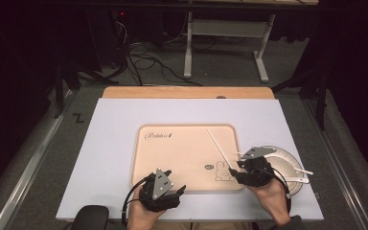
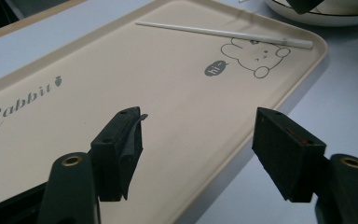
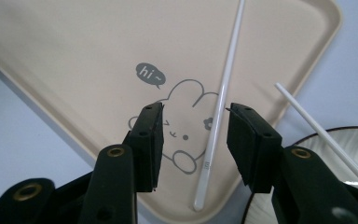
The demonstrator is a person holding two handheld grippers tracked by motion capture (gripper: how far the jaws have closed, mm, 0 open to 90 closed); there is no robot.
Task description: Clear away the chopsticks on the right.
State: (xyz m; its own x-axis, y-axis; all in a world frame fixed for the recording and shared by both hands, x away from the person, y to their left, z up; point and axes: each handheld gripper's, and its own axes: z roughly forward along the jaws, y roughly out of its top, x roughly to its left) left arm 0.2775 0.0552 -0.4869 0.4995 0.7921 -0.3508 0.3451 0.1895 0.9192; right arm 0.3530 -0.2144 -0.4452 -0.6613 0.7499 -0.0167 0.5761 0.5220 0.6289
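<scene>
Dark floor strewn with cables lies beyond a pale bench (image 1: 115,143) bearing a beige rabbit-print tray (image 1: 172,158). One white chopstick (image 3: 221,107) lies flat on the tray, just ahead of the right tongs (image 3: 193,140) and partly between their jaws, nearer the right-hand jaw; the jaws stand apart and neither pad presses on it. A second chopstick (image 3: 321,135) lies to the right of these tongs, resting across the rim of a striped plate (image 1: 287,160) beside the tray. The left tongs (image 2: 198,154) hover with jaws wide and nothing between them, over the tray's near edge, with the first chopstick well ahead of them. Probable risks: the thin, smooth stick may roll or pivot if the jaws close off-centre, and a jaw may catch the tray rim near the stick's lower end.
</scene>
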